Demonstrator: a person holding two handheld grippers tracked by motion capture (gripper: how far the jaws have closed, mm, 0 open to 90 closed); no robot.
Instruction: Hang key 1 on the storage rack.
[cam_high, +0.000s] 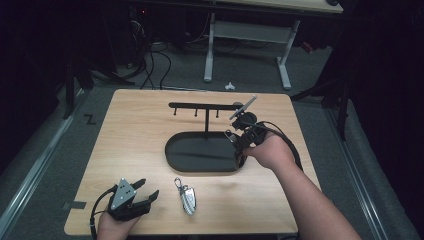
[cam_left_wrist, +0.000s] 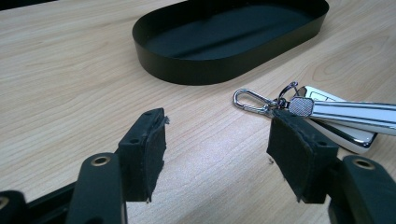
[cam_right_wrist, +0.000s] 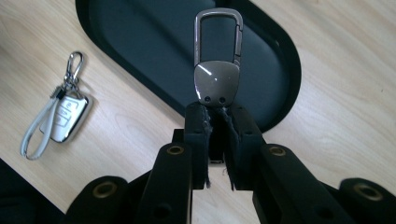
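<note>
A black oval tray (cam_high: 175, 152) with a T-shaped hook rack (cam_high: 200, 106) rising from it sits mid-table. My right gripper (cam_high: 238, 145) hovers at the tray's right end, shut on a dark metal carabiner keychain (cam_right_wrist: 218, 70) that sticks out past its pads over the tray (cam_right_wrist: 140, 42). A silver car key fob (cam_high: 188, 197) with a clip and white strap lies on the wood near the front edge, also in the right gripper view (cam_right_wrist: 63, 116). My left gripper (cam_high: 147, 192) rests at the front left, open, its pads (cam_left_wrist: 149, 149) apart and just left of the fob (cam_left_wrist: 336, 116).
The wooden table (cam_high: 135, 125) has bare surface left of the tray and along the back. The tray (cam_left_wrist: 187, 70) lies beyond the left gripper. Behind the table stand a white desk frame (cam_high: 245, 50) and cables on the grey floor.
</note>
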